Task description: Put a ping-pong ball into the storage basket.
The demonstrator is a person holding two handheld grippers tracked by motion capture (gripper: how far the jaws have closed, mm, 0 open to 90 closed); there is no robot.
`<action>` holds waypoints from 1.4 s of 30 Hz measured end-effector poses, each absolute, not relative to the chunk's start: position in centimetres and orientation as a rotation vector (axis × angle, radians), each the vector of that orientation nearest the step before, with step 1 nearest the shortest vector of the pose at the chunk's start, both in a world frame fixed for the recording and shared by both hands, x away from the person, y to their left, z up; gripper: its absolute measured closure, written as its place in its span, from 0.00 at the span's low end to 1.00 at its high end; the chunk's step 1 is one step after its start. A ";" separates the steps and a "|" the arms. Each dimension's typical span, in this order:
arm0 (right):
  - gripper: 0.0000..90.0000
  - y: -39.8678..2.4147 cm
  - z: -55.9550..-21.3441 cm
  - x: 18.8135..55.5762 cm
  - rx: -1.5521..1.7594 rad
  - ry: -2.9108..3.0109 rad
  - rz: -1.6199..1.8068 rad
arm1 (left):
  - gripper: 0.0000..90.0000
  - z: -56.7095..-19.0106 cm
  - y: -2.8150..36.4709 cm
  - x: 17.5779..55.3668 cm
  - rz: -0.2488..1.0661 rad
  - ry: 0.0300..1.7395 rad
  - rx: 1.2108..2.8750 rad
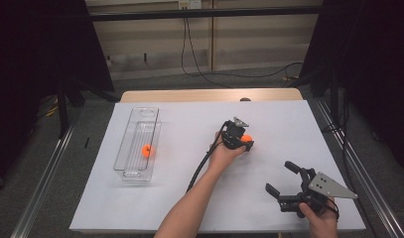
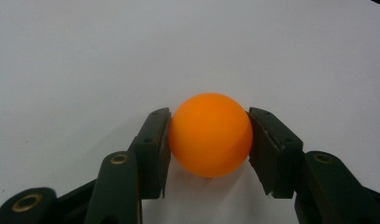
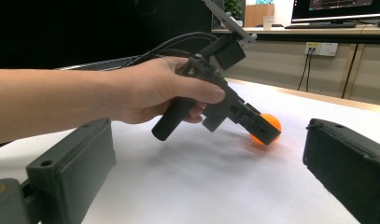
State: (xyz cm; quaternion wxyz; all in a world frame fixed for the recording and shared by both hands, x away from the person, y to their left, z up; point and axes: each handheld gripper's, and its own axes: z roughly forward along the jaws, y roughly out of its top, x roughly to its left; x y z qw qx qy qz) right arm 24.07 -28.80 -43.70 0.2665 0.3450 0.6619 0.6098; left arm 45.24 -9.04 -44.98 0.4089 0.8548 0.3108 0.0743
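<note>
Left gripper [image 2: 209,140] shut tight on an orange ball [image 2: 210,135], low on the white table [image 1: 189,119]. Right gripper [image 1: 284,178] wide open, holding nothing, at 5 o'clock from the ball. Second orange ball [image 1: 147,150] inside a clear tray [image 1: 140,116] at 9 o'clock, seen from the high view.
</note>
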 end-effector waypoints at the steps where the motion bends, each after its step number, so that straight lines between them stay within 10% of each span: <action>1: 0.02 -28.8 -43.7 24.1 0.934 1.788 1.646 | 0.57 -44.9 -8.9 45.1 0.182 0.786 2.149; 42: 0.02 -28.6 -43.7 24.1 0.929 1.790 1.638 | 0.57 -43.5 -4.7 42.5 0.120 0.744 2.177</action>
